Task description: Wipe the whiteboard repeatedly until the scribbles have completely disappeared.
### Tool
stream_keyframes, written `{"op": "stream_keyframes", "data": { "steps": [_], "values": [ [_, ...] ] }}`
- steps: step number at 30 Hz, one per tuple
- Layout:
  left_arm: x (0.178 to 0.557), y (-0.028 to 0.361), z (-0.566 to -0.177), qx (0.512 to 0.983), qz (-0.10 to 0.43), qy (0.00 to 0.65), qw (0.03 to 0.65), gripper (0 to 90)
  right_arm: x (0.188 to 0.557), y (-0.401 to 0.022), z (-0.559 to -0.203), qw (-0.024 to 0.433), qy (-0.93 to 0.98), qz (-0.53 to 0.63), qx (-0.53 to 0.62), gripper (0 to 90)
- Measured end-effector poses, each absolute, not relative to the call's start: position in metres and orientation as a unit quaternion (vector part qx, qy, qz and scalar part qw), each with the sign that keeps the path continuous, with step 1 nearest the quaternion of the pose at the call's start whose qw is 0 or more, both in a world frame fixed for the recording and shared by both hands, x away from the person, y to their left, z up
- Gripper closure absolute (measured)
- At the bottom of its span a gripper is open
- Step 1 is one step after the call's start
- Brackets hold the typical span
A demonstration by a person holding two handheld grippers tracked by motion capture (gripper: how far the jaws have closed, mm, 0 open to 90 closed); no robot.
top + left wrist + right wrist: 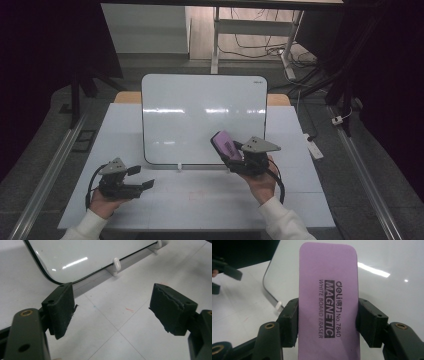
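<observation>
- Right now the right gripper (328, 322) has its black pads (290, 320) clamped on the two long edges of a purple whiteboard eraser (328, 290), about halfway down its length, printed face toward the camera.
- Out from the pads, the eraser juts up and forward over the lower right part of the whiteboard (200, 115), near the surface — whether it touches the board I cannot tell.
- Judging by its look, the eraser is light and fairly stiff in the body, probably with a softer felt face on the far side; the smooth sides could slip, so a grip across the narrow width, near the middle, seems the sound one. It says magnetic, so it may tug toward the board.
- Meanwhile the left gripper (112, 312) stands unclenched with nothing between its pads, hovering over the white table (130, 340) just in front of the board's lower left corner.
- From the high view you get the layout — both hands, board propped on small clips (117, 263), eraser tilted. The right gripper view gives the printed label and the exact pad placement; the left gripper view shows the worn pad edges and a small red mark (129, 310) on the table.
</observation>
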State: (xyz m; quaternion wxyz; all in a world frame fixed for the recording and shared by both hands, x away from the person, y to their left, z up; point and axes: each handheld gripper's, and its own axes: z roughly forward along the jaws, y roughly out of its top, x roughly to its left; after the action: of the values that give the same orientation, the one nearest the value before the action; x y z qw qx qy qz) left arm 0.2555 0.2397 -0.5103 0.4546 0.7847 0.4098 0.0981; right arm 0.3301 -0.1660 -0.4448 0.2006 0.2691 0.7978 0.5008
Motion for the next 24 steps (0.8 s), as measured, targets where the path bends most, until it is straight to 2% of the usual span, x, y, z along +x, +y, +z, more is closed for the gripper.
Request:
{"op": "stream_keyframes", "data": {
  "steps": [14,24],
  "values": [
    [0.255,0.238,-0.504,0.782,0.096,0.401,0.468,19.8,0.324,-0.172,-0.456,0.167,0.813,0.499,0.248,39.6],
    [0.260,0.218,-0.482,0.791,0.092,0.369,0.479,18.7,0.321,-0.176,-0.464,0.149,0.829,0.486,0.235,39.5]
  ]
}}
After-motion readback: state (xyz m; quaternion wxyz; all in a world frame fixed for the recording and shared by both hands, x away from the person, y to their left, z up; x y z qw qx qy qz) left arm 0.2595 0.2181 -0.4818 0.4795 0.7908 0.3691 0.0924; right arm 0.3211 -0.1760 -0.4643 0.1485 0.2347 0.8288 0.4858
